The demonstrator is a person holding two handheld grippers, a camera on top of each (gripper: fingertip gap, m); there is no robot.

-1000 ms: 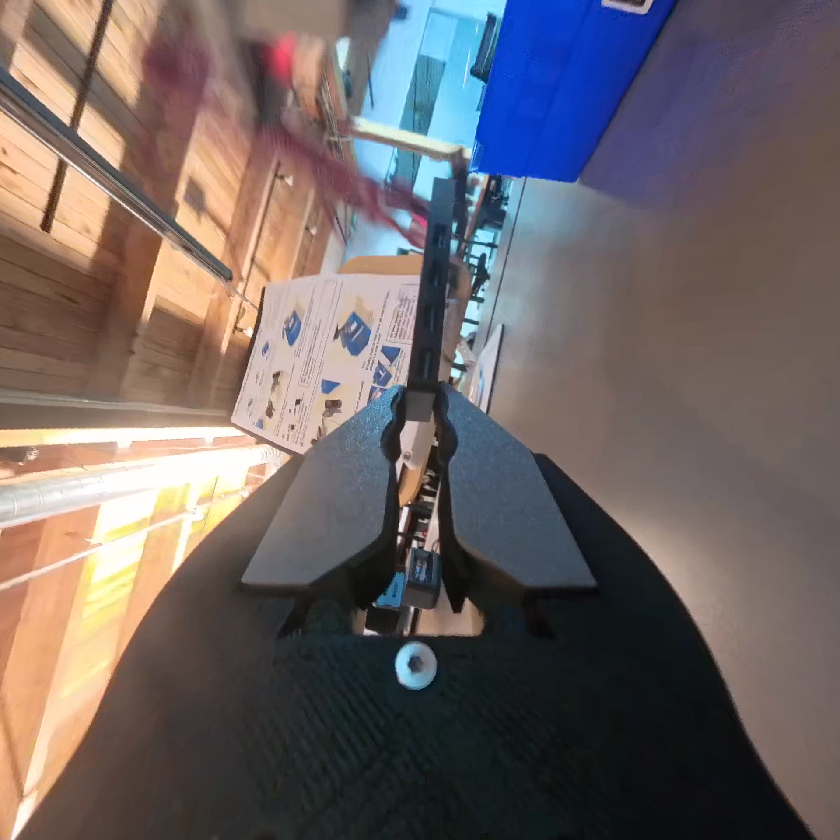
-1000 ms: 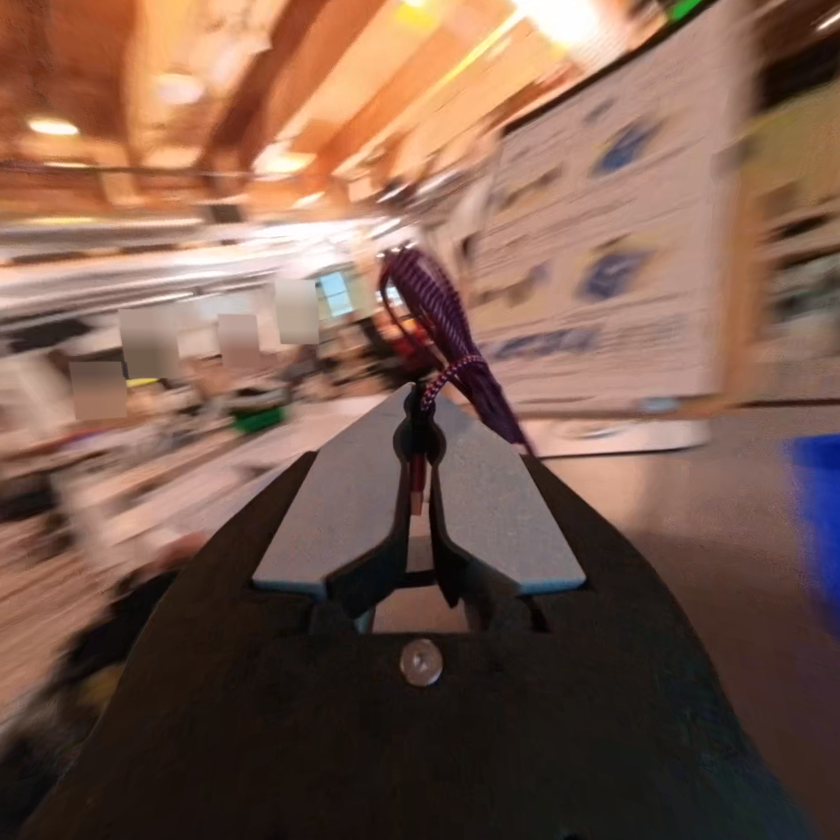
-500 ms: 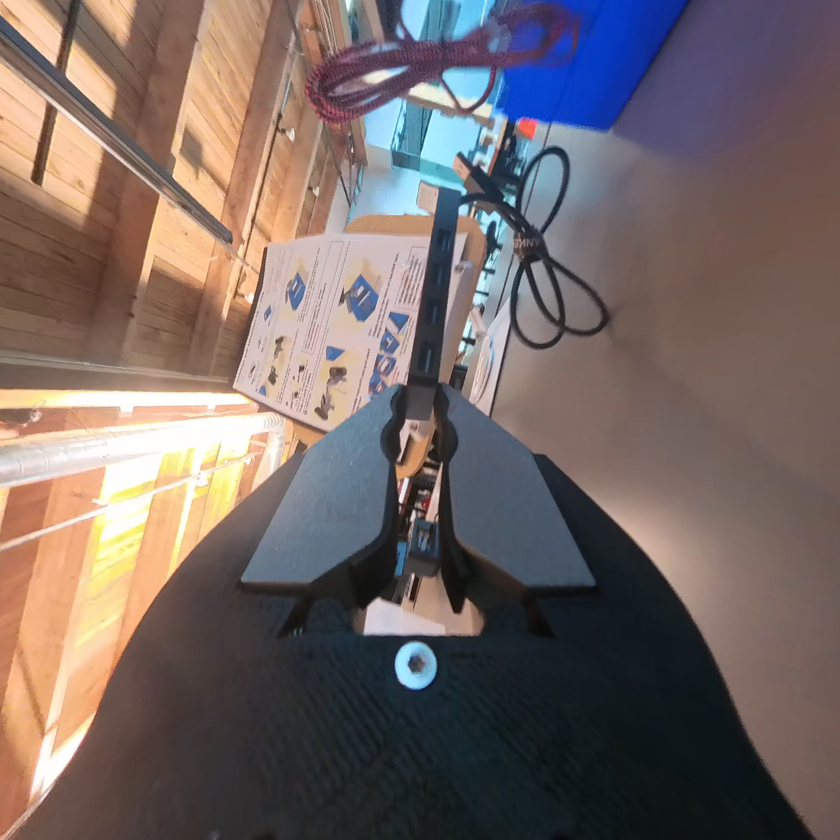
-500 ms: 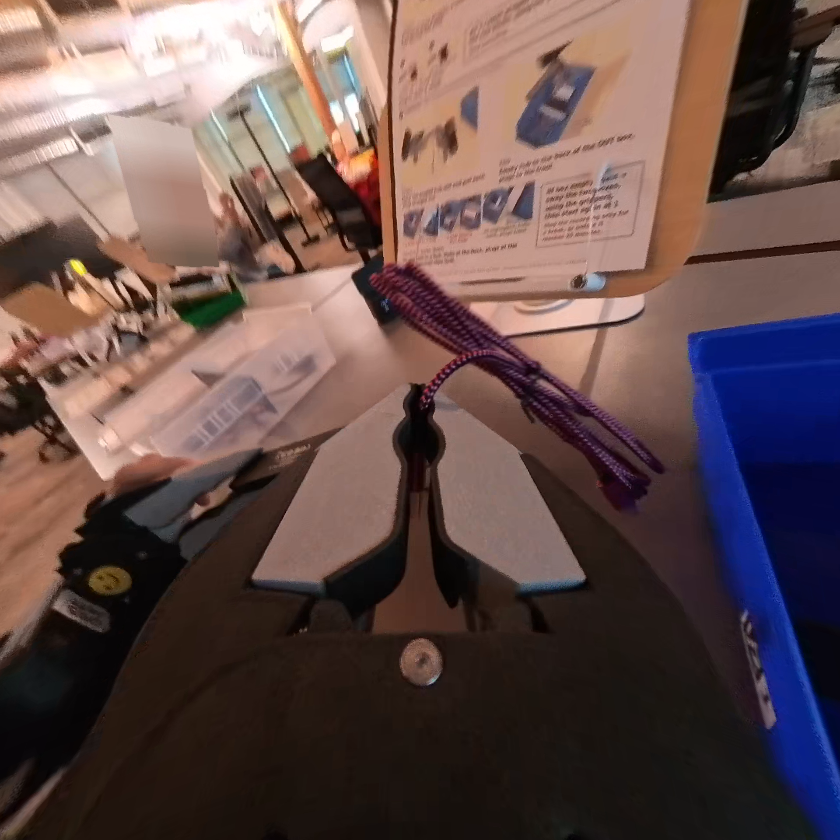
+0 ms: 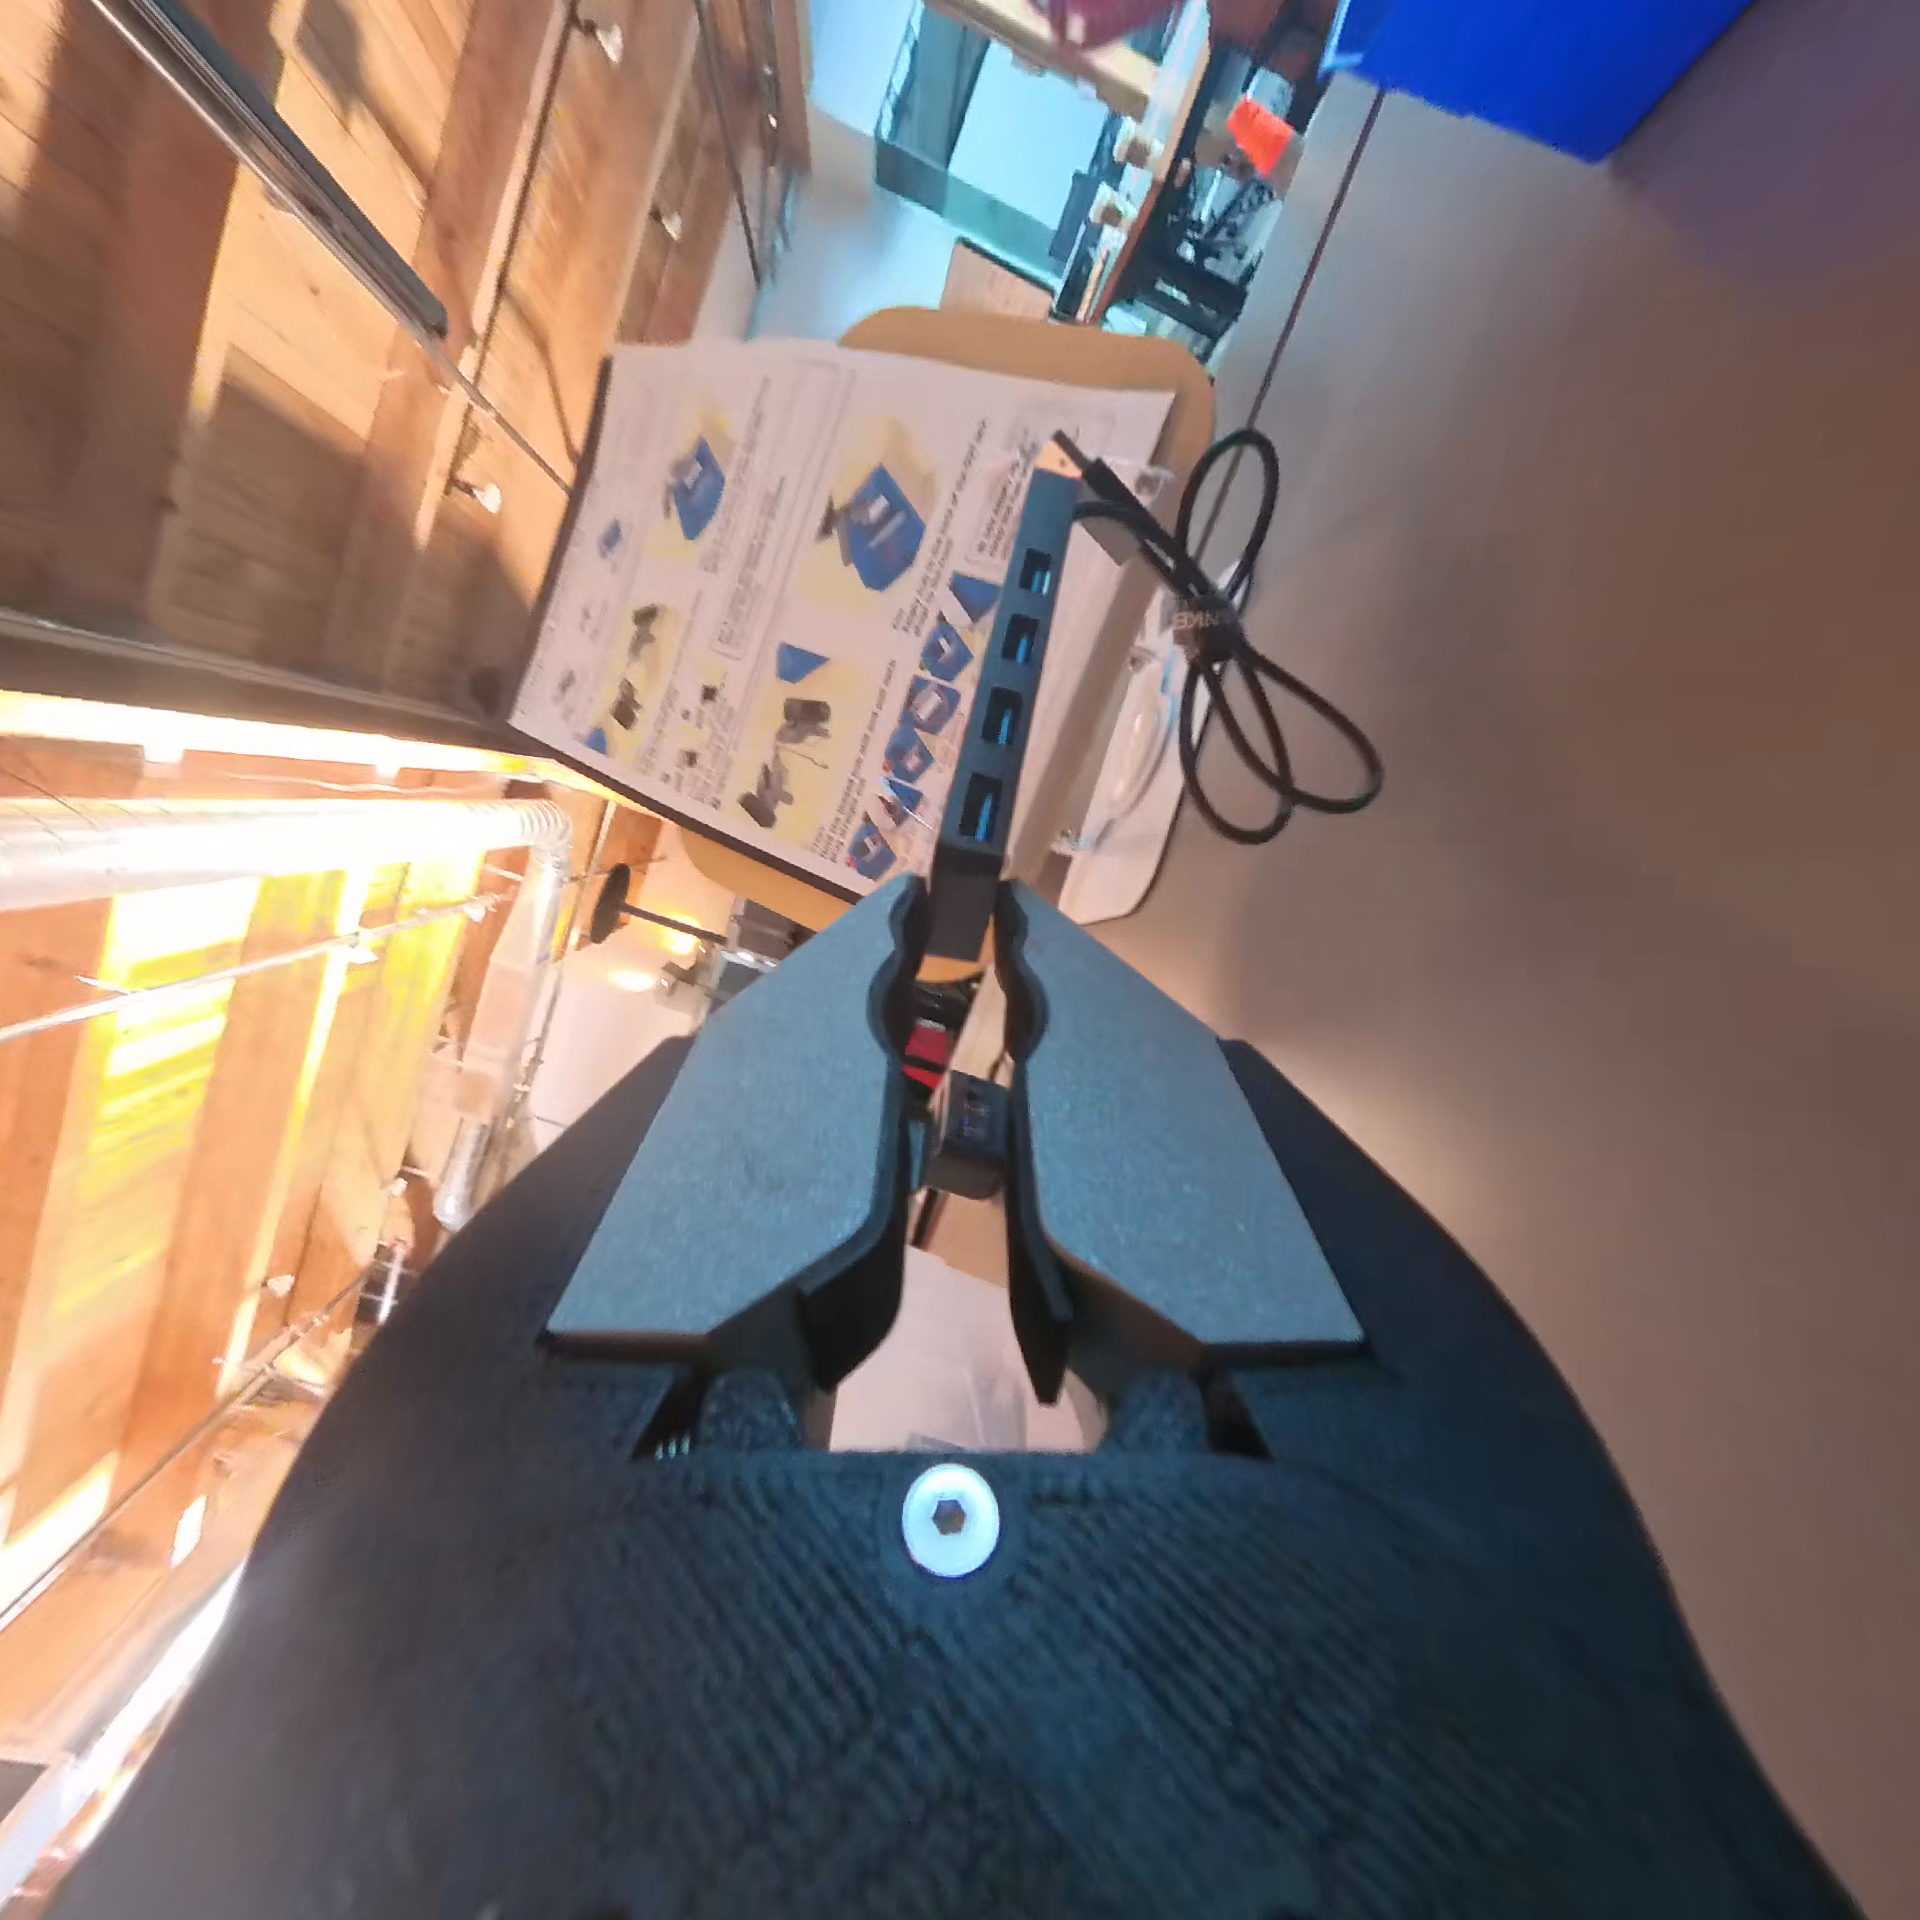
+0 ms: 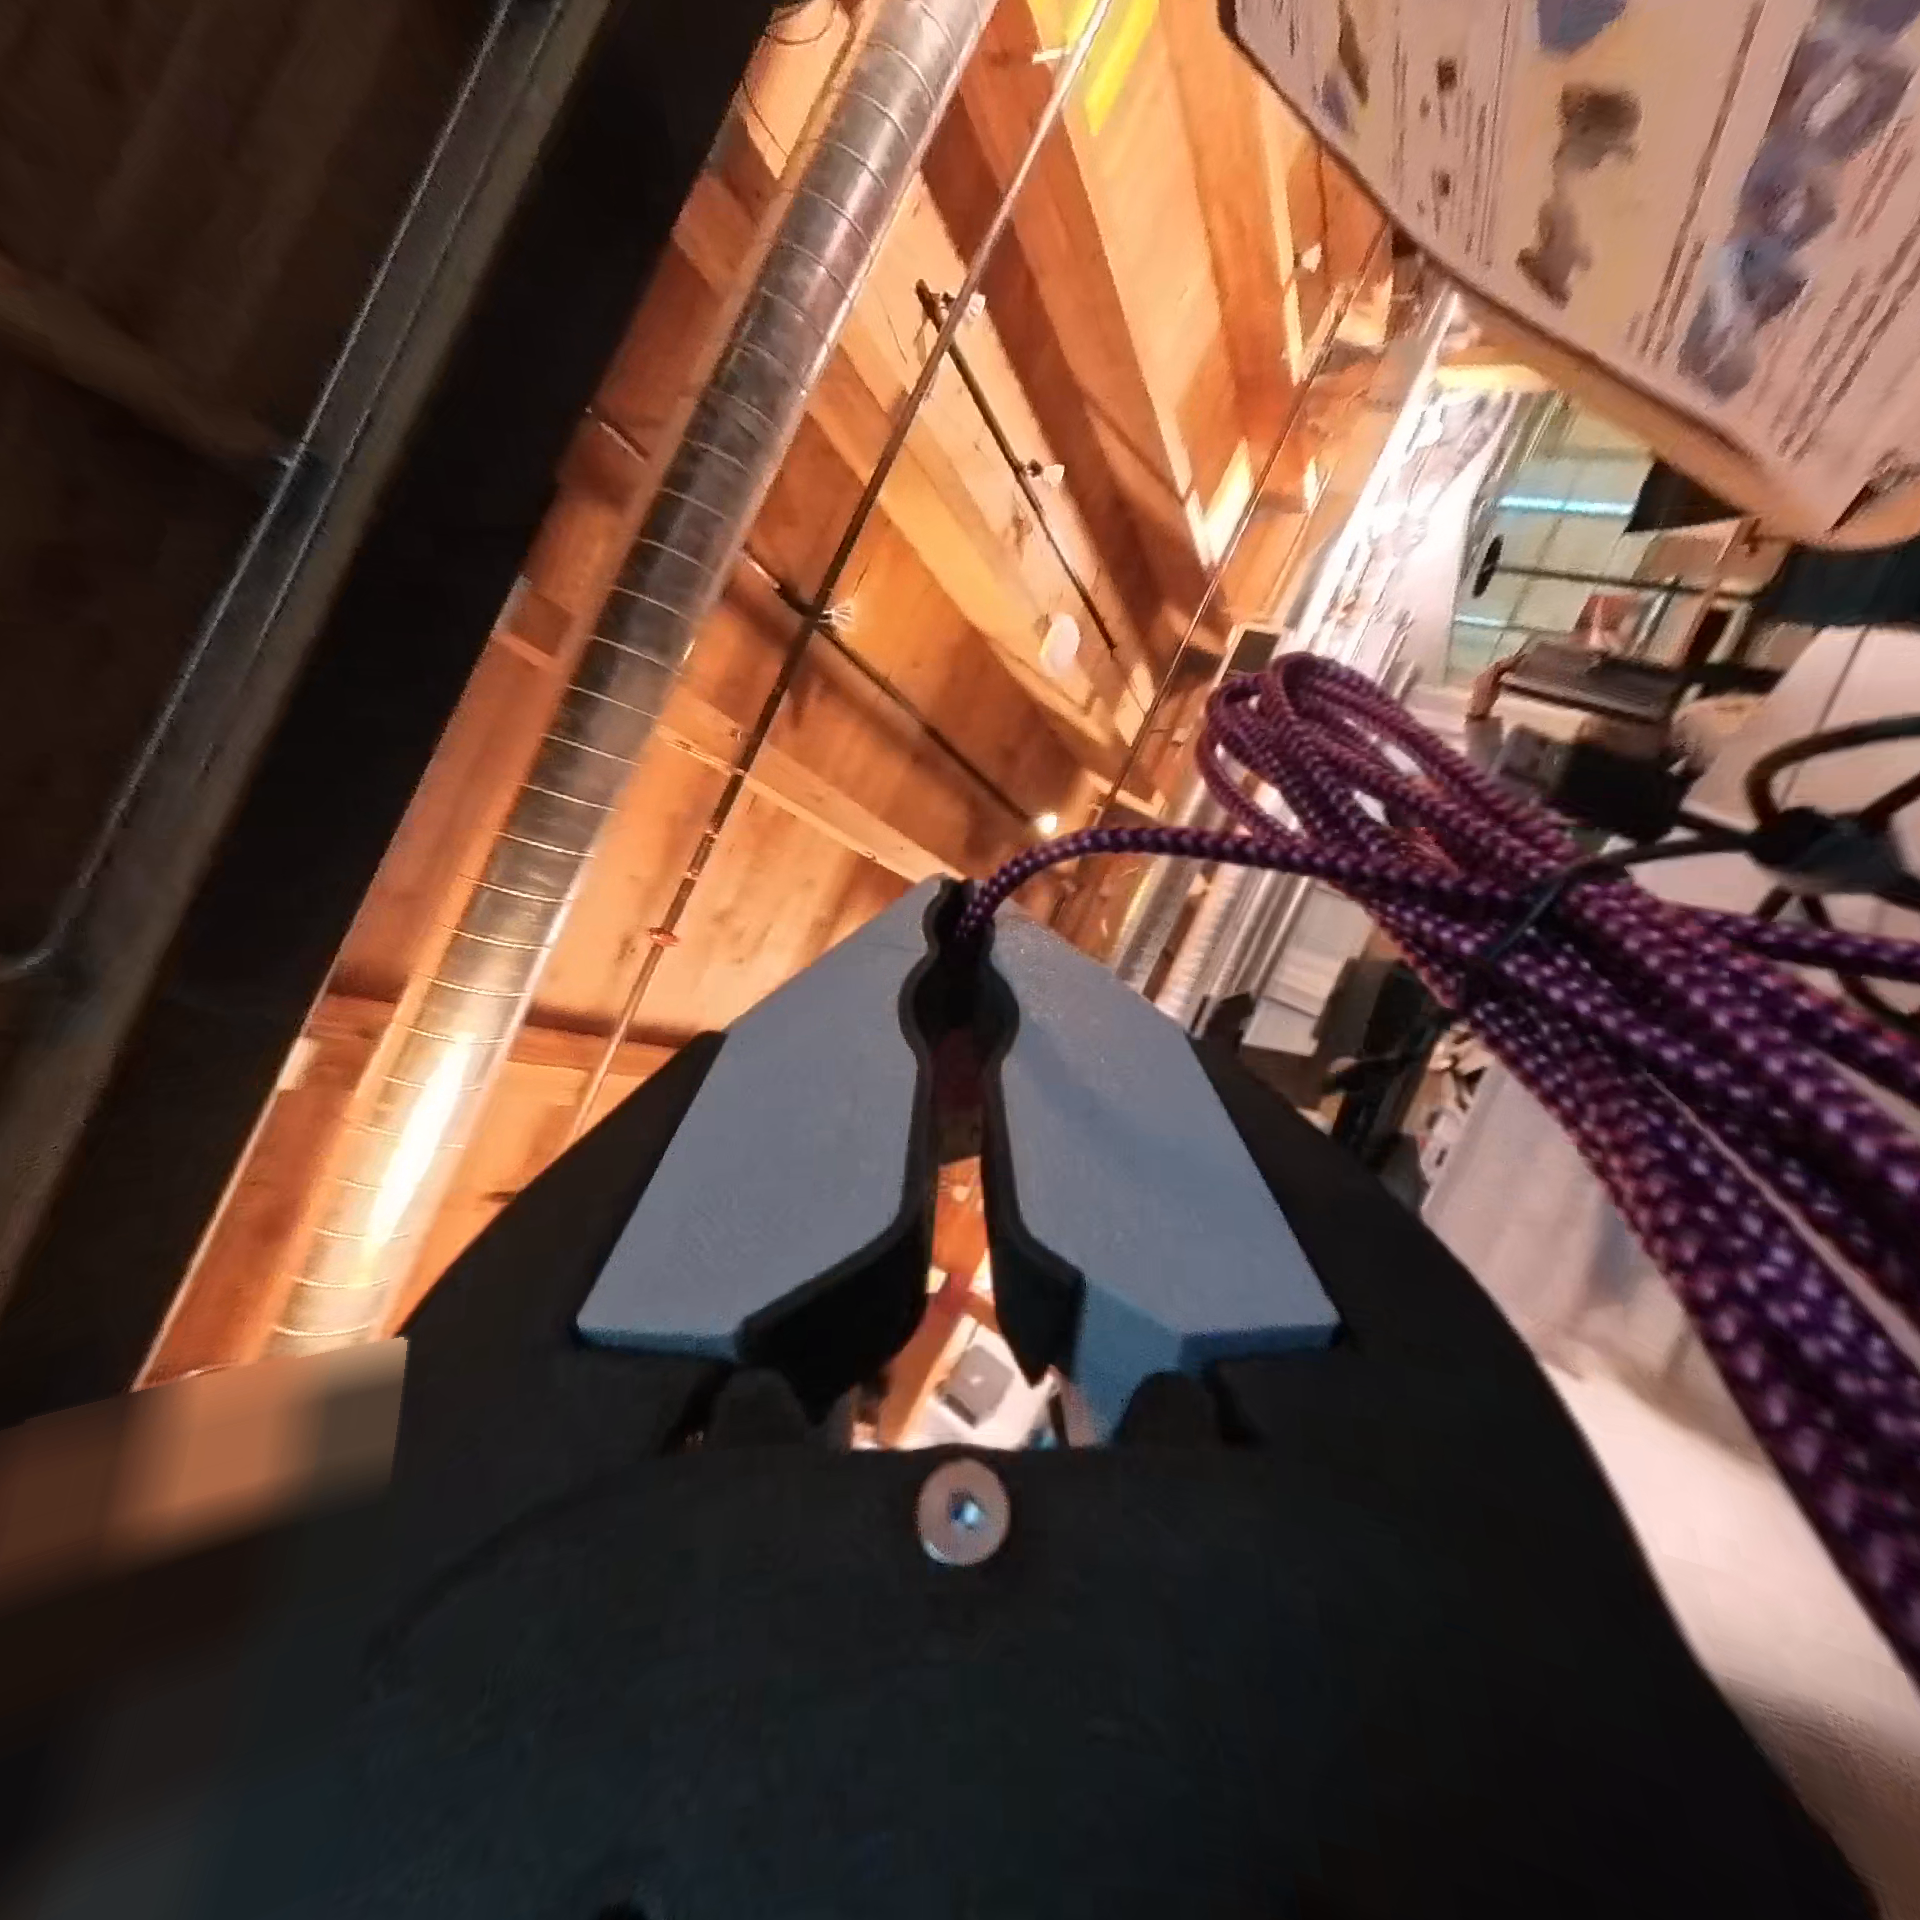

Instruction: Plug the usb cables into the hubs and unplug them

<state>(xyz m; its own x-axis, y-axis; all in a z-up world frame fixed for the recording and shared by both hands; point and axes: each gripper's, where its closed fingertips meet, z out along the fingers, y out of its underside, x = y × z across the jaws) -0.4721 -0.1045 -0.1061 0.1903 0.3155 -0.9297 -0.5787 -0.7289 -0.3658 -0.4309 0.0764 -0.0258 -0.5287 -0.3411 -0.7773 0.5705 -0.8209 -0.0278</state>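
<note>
My left gripper (image 5: 954, 902) is shut on the near end of a black USB hub (image 5: 1006, 686) with several blue ports, held in the air and pointing away. The hub's own black cable (image 5: 1236, 665) hangs in a tied loop from its far end. My right gripper (image 6: 964, 902) is shut on the plug end of a purple braided USB cable (image 6: 1621, 997); the bundled cable hangs off to the right, tied with a black strap. The plug itself is hidden between the fingers. The hub's dark cable loop (image 6: 1829, 831) shows blurred at the right edge of the right wrist view.
A printed instruction sheet on a brown board (image 5: 790, 603) stands behind the hub, also at the top right of the right wrist view (image 6: 1662, 187). A blue bin (image 5: 1538, 62) sits at the top right on the beige table (image 5: 1621, 935). Wooden ceiling and metal duct (image 6: 665, 623) fill the background. One gripper's finger ends stand about 20 cm off the other's.
The right gripper has swung upward with the purple cable, its view now tilted toward the ceiling. The purple bundle has left the top of the left view. The left gripper has shifted a little, still holding the hub.
</note>
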